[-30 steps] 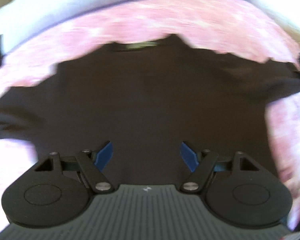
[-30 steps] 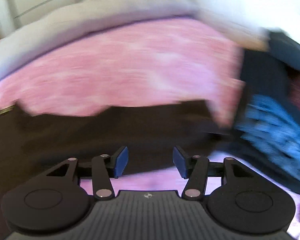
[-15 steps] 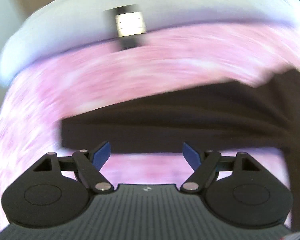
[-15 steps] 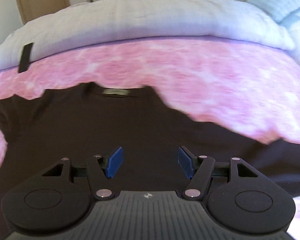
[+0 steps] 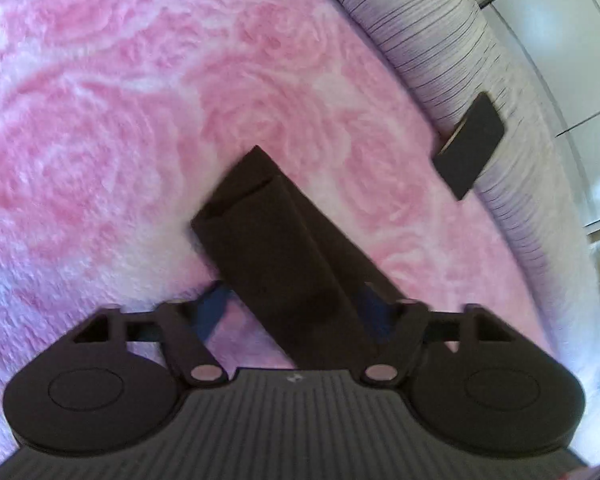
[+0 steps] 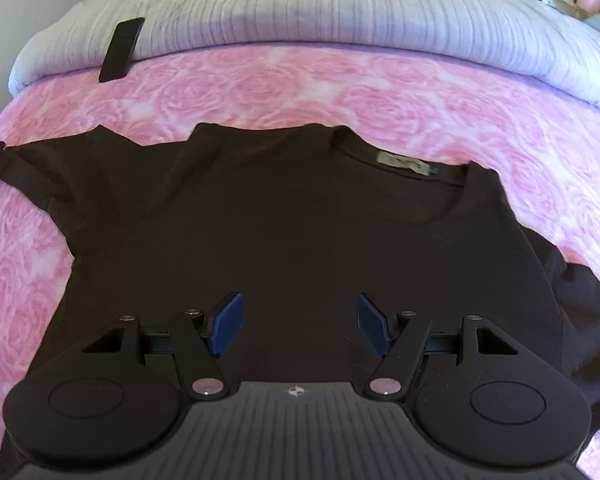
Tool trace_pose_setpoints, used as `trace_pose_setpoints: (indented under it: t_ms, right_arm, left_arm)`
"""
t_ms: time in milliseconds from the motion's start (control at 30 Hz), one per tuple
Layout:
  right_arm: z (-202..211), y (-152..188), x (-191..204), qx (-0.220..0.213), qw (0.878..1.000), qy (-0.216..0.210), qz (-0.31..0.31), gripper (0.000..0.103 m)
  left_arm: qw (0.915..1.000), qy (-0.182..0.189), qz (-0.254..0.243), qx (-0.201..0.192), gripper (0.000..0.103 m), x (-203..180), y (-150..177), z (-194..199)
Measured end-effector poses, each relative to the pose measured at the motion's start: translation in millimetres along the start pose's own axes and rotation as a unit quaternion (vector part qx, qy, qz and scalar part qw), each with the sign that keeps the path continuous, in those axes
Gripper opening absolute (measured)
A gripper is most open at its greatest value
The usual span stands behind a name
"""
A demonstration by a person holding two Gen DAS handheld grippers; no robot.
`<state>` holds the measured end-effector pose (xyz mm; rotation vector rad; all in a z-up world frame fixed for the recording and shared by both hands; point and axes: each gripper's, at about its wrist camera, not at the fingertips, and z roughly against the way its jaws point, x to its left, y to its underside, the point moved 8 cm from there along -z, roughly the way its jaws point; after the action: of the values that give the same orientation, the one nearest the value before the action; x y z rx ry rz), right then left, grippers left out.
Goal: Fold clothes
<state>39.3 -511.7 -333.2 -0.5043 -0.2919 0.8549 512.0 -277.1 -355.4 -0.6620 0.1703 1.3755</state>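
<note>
On the left wrist view we see only one sleeve (image 5: pixel 284 248) of the dark T-shirt (image 6: pixel 300 240) between the left gripper (image 5: pixel 296 312) jaws, which have just been closing; we cannot tell if they pinch. On the right wrist view it lies spread on the pink bed (image 6: pixel 380 84) under the wide right gripper (image 6: pixel 298 326).

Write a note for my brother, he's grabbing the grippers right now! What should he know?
Left gripper: jaws have just been closing around a sleeve; whether they pinch it yet is unclear.
Right gripper: jaws have just been opening, open over the dark T-shirt, nothing held.
The T-shirt lies spread flat on the pink blanket, collar at the far side.
Done: spreading. Left: every fold, probably sleeves first.
</note>
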Motion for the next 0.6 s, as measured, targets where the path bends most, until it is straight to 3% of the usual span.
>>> trace_pose_setpoints:
  t_ms: [33,67,200,300,400,500,600]
  right_arm:
    - [-0.4,-3.6,3.4,-0.002,1.000,0.001,0.003,0.066]
    - [-0.7,-7.3,6.4,-0.003,1.000,0.002,0.006,0.066]
    - [0.2,-28.9,25.3,-0.017,0.999,-0.004,0.029,0.066]
    - [-8.2,-47.6,48.9,-0.029,0.998,-0.025,0.059,0.070]
    - [-24.8,-69.9,75.4,-0.035,0.994,-0.055,0.091,0.070]
    - [-41.7,-97.8,108.5,-0.047,0.983,-0.101,0.146,0.070]
    - [-65.4,-131.5,151.5,-0.057,0.962,-0.157,0.218,0.070]
  left_arm:
    - [0.9999,-0.006,-0.007,-0.007,0.007,1.0,0.7,2.0]
    - [0.9999,-0.004,-0.004,-0.012,0.001,4.1,3.2,5.7]
    - [0.9987,0.014,-0.001,-0.048,0.001,18.9,13.8,42.6]
    - [0.9990,-0.001,0.000,-0.044,0.001,38.8,24.2,50.6]
    - [0.9989,0.007,-0.006,-0.046,0.001,46.1,23.0,47.9]
    - [0.9976,0.020,-0.029,-0.059,0.001,41.3,17.2,46.1]
    - [0.9955,0.039,-0.043,-0.075,0.001,38.9,16.3,52.0]
